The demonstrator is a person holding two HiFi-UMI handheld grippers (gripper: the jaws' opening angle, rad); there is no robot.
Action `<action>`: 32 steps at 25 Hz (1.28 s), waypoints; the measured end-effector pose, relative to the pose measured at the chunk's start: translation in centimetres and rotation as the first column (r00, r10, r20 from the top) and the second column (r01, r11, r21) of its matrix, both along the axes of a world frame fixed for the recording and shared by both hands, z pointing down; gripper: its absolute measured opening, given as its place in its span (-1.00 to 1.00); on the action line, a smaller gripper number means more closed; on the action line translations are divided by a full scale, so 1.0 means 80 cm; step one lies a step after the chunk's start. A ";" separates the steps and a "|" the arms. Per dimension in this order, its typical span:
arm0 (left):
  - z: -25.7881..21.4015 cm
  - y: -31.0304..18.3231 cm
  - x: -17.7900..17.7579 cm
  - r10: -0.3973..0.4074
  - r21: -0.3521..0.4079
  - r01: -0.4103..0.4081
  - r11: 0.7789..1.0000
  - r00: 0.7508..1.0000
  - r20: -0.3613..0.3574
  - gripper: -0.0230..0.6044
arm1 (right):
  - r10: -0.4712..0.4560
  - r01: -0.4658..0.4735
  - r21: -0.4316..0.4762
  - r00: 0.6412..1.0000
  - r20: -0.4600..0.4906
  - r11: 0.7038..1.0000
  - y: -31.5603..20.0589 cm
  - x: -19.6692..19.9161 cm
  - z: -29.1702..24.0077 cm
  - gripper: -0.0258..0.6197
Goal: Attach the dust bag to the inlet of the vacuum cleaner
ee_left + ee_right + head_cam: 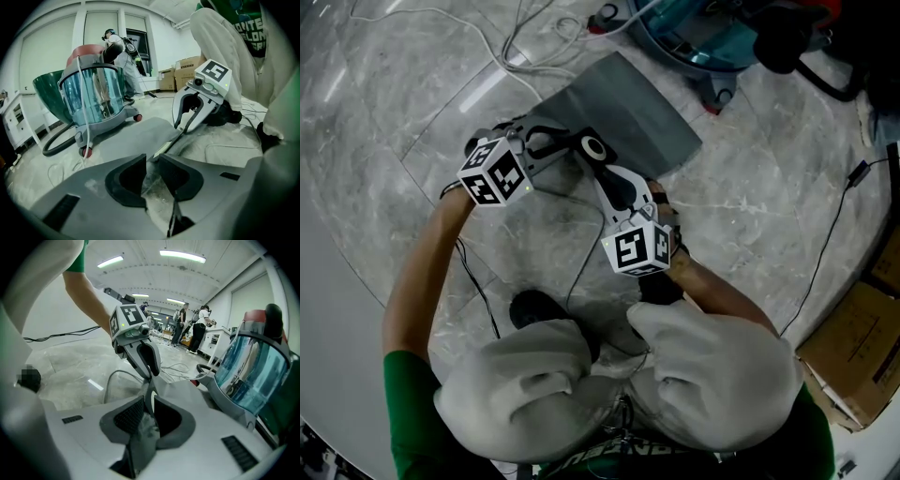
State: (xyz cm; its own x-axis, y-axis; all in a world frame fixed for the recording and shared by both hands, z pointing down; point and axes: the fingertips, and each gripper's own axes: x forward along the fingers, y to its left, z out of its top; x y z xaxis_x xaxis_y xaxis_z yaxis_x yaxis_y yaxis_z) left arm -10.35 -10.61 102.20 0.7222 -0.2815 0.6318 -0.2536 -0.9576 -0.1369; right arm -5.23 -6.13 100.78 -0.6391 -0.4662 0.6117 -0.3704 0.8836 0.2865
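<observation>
Closest in, ribbed dark pads of the left gripper nearly closed, nipping a thin, crinkled edge of the dust bag. Right gripper likewise clamped on a soft grey fold. Beyond, flat grey rectangle of bag spread over glossy veined marble floor. Farther still, vacuum cleaner, translucent teal drum, rounded.

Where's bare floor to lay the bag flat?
Open floor left of the dust bag, below the white cable. Right of it too, though a black cable crosses. Crowded up by the vacuum cleaner.
</observation>
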 end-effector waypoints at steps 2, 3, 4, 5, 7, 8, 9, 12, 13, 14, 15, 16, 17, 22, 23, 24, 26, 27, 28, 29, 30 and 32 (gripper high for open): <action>0.000 -0.003 0.004 0.019 -0.001 -0.019 1.000 1.000 0.009 -0.65 | 0.009 -0.009 -0.002 1.000 0.003 1.000 -0.005 0.003 -0.001 -0.70; 0.000 -0.004 0.006 0.028 -0.005 -0.028 1.000 1.000 0.010 -0.65 | 0.014 -0.014 -0.003 1.000 0.006 1.000 -0.007 0.005 -0.002 -0.70; 0.000 -0.005 0.008 0.037 -0.011 -0.036 0.999 0.999 0.009 -0.66 | 0.021 -0.021 -0.006 1.000 0.011 1.000 -0.009 0.007 -0.002 -0.70; 0.001 -0.005 0.010 0.045 -0.021 -0.045 0.999 0.999 0.006 -0.67 | 0.028 -0.028 -0.011 0.999 0.017 1.000 -0.012 0.009 -0.002 -0.70; 0.003 -0.004 0.015 0.066 -0.039 -0.066 0.997 0.998 0.005 -0.68 | 0.040 -0.040 -0.023 0.999 0.030 0.999 -0.015 0.011 -0.003 -0.70; 0.006 -0.003 0.018 0.077 -0.044 -0.077 0.996 0.997 0.010 -0.68 | 0.044 -0.043 -0.027 0.998 0.034 0.999 -0.016 0.012 -0.003 -0.70; 0.008 -0.003 0.021 0.086 -0.046 -0.085 0.995 0.996 0.015 -0.69 | 0.045 -0.044 -0.030 0.998 0.035 0.999 -0.017 0.012 -0.002 -0.70; 0.008 -0.009 0.028 0.084 -0.050 -0.084 0.995 0.996 0.005 -0.70 | 0.053 -0.051 -0.040 0.998 0.037 0.998 -0.020 0.014 0.001 -0.70; 0.007 -0.011 0.031 0.080 -0.053 -0.080 0.995 0.997 -0.001 -0.70 | 0.058 -0.056 -0.043 0.998 0.040 0.997 -0.022 0.016 0.002 -0.70; 0.007 -0.012 0.033 0.077 -0.056 -0.078 0.995 0.997 -0.004 -0.71 | 0.062 -0.060 -0.047 0.997 0.042 0.997 -0.024 0.018 0.003 -0.70; 0.006 -0.014 0.034 0.077 -0.059 -0.077 0.995 0.997 -0.004 -0.71 | 0.066 -0.063 -0.050 0.997 0.043 0.997 -0.026 0.019 0.004 -0.71; 0.006 -0.015 0.035 0.077 -0.064 -0.077 0.995 0.997 -0.003 -0.72 | 0.069 -0.067 -0.054 0.997 0.042 0.996 -0.029 0.019 0.005 -0.71; 0.006 -0.016 0.036 0.077 -0.071 -0.077 0.994 0.997 -0.002 -0.72 | 0.075 -0.073 -0.062 0.996 0.041 0.995 -0.032 0.020 0.008 -0.71; 0.005 -0.021 0.041 0.086 -0.121 -0.083 0.989 0.996 0.018 -0.76 | 0.083 -0.076 -0.110 0.995 0.060 0.991 -0.043 0.020 0.014 -0.82; 0.006 -0.020 0.041 0.092 -0.128 -0.088 0.988 0.995 0.023 -0.76 | 0.071 -0.064 -0.113 0.996 0.062 0.992 -0.043 0.019 0.015 -0.85; 0.006 -0.019 0.040 0.097 -0.132 -0.093 0.987 0.995 0.028 -0.76 | 0.056 -0.048 -0.118 0.996 0.064 0.992 -0.041 0.018 0.016 -0.85; 0.006 -0.017 0.040 0.104 -0.132 -0.099 0.986 0.994 0.031 -0.76 | 0.019 -0.009 -0.129 0.997 0.073 0.992 -0.038 0.018 0.016 -0.85; 0.006 -0.016 0.040 0.106 -0.128 -0.101 0.987 0.994 0.031 -0.77 | -0.003 0.014 -0.132 0.997 0.081 0.991 -0.038 0.019 0.015 -0.85; 0.005 -0.015 0.041 0.108 -0.120 -0.104 0.987 0.994 0.033 -0.77 | -0.026 0.038 -0.131 0.996 0.089 0.991 -0.038 0.020 0.014 -0.85; 0.004 -0.013 0.042 0.112 -0.109 -0.108 0.988 0.993 0.035 -0.78 | -0.051 0.062 -0.124 0.994 0.093 0.990 -0.038 0.022 0.011 -0.85; 0.003 -0.012 0.044 0.120 -0.097 -0.115 0.989 0.992 0.039 -0.79 | -0.077 0.088 -0.114 0.993 0.093 0.990 -0.039 0.025 0.009 -0.86; -0.003 -0.009 0.049 0.141 -0.073 -0.137 0.988 0.989 0.047 -0.82 | -0.129 0.138 -0.095 0.988 0.087 0.986 -0.039 0.031 0.002 -0.87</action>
State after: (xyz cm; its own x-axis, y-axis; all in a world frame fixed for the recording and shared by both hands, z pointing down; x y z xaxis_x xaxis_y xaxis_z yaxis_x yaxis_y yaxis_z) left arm -6.41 -11.36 102.00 0.7170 -0.1350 0.6839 -0.1116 -0.9906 -0.0786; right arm -2.75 -9.25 100.97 -0.7403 -0.3123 0.5953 -0.2653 0.9494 0.1682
